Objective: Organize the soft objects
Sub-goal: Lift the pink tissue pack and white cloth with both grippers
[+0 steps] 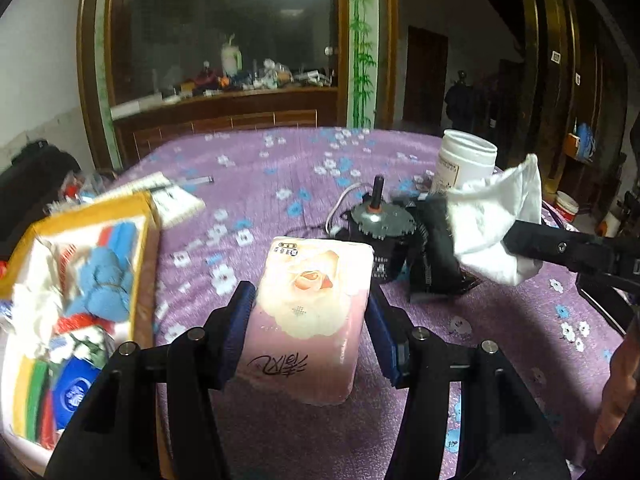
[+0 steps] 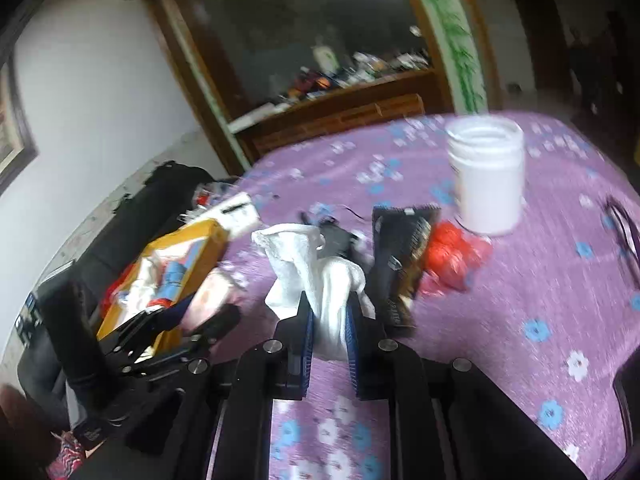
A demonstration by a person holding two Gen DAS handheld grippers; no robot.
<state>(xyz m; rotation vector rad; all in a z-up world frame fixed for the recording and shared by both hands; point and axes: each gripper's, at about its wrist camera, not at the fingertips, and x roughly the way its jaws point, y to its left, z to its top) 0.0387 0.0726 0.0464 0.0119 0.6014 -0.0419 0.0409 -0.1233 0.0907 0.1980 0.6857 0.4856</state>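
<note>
My left gripper (image 1: 310, 304) is shut on a pink tissue pack (image 1: 312, 320) with a rose print, held just above the purple floral tablecloth (image 1: 280, 168). To its left stands a yellow-rimmed box (image 1: 142, 248) filled with blue cloth, white tissue and other soft items. My right gripper (image 2: 328, 308) is shut on a crumpled white cloth (image 2: 296, 256) that sticks up between its blue pads. In the left wrist view that white cloth (image 1: 492, 224) hangs at the right, over the table. The right wrist view is blurred; it shows the left gripper (image 2: 208, 312) with the pink pack beside the box (image 2: 200, 232).
A white open jar (image 1: 466, 164) stands at the far right of the table. A black motor with a shaft (image 1: 376, 220) and a dark snack packet (image 2: 400, 264) lie mid-table, with a red bag (image 2: 452, 256) beside them. A notebook (image 1: 172, 196) lies behind the box.
</note>
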